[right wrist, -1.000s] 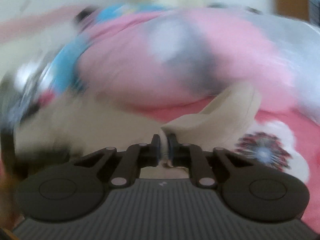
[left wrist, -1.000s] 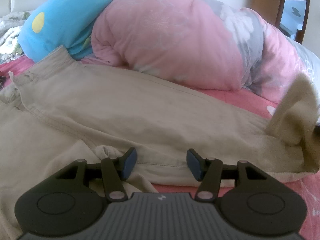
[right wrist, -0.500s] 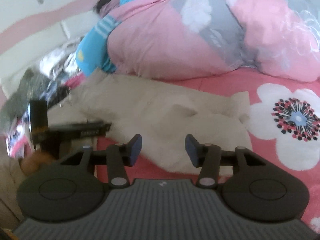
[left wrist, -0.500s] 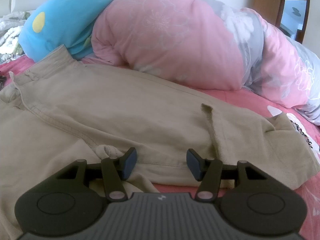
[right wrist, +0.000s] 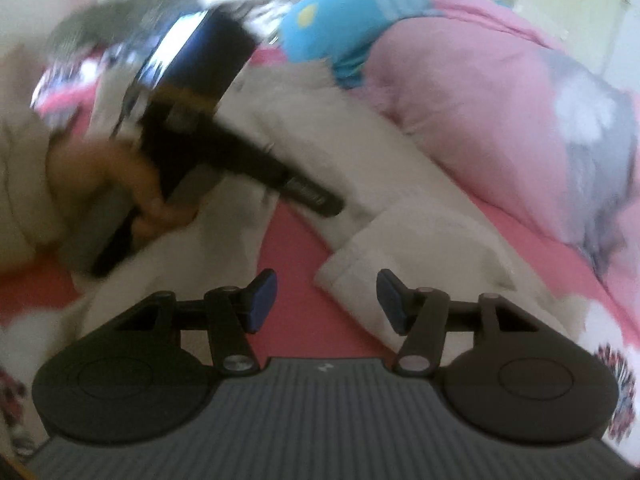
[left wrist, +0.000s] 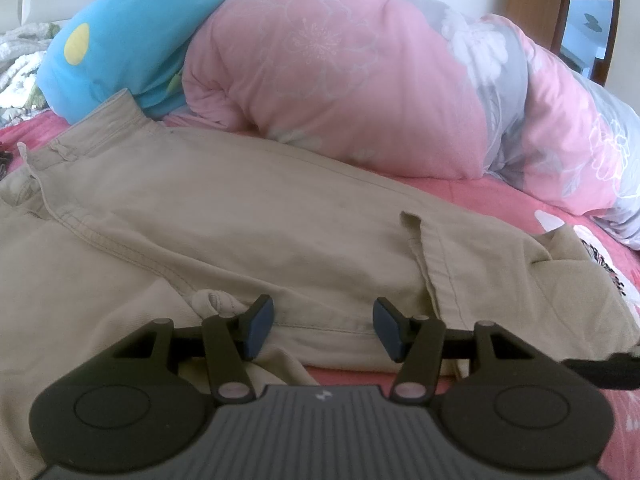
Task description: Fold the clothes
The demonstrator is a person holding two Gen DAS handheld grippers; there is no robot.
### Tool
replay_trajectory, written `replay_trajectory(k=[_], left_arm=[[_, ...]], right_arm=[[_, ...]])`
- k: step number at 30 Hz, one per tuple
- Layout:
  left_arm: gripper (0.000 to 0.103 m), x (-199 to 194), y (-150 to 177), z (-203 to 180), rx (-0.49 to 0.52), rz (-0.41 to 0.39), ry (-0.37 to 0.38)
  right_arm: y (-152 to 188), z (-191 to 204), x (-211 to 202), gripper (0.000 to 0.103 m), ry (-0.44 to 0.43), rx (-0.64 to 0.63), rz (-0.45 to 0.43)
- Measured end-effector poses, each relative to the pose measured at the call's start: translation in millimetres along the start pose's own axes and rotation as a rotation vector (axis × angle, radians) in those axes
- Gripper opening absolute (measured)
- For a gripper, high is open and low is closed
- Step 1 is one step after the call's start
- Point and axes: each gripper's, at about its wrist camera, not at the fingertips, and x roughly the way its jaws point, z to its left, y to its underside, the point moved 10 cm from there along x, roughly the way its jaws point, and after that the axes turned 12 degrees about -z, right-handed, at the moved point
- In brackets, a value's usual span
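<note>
Beige cotton trousers (left wrist: pixel 240 216), stitched seams showing and one hem folded back, lie spread across a red flowered bedsheet (left wrist: pixel 480 190); the left gripper (left wrist: pixel 323 330) hovers over their near edge, blue pads spread, pinching nothing; the right gripper (right wrist: pixel 327 300), jaws having just opened, stands empty beside a trouser cuff (right wrist: pixel 408 264); a puffy pink quilt (left wrist: pixel 340 80) bulks behind.

A bedroom in a home, seen from the bed.

A pink sheet (left wrist: pixel 472 196) with a flower print covers the mattress; a bulky pink-and-grey floral quilt (left wrist: pixel 340 80) and a blue pillow (left wrist: pixel 132 52) are heaped along it, with a wooden door frame (left wrist: pixel 560 12) and pale walls behind.
</note>
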Motion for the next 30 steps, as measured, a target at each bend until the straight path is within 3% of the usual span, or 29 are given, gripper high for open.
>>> replay_trajectory(k=[3, 4, 7, 12, 17, 20, 23, 27, 30], left_arm=[[0.057, 0.2, -0.1, 0.1, 0.0, 0.001, -0.001], [0.057, 0.2, -0.1, 0.1, 0.0, 0.0, 0.0], [0.057, 0.0, -0.3, 0.2, 0.0, 0.0, 0.0], [0.057, 0.2, 0.3, 0.5, 0.005, -0.002, -0.001], [0.057, 0.2, 1.1, 0.9, 0.005, -0.003, -0.001], [0.057, 0.3, 1.1, 0.9, 0.008, -0.004, -0.002], [0.057, 0.5, 1.0, 0.3, 0.012, -0.005, -0.004], [0.057, 0.1, 1.1, -0.2, 0.014, -0.008, -0.003], [0.057, -0.1, 1.3, -0.1, 0.011, -0.01, 0.0]], right_arm=[[15.3, -7.4, 20.1, 0.049, 0.033, -0.002, 0.056], [19.4, -14.0, 23.9, 0.041, 0.034, 0.046, 0.06], [22.7, -37.2, 24.2, 0.001, 0.047, 0.212, 0.036], [-1.3, -98.8, -30.8, 0.001, 0.184, 0.409, -0.148], [1.7, -197.0, -141.1, 0.001, 0.425, 0.673, -0.372], [37.0, -236.3, -208.0, 0.001, 0.603, 0.806, -0.461], [93.2, -257.2, -256.8, 0.001, 0.749, 0.984, -0.51], [188.8, -258.1, -273.1, 0.001, 0.901, 1.206, -0.451], [259.4, -249.8, -262.5, 0.0, 0.954, 1.405, -0.374]])
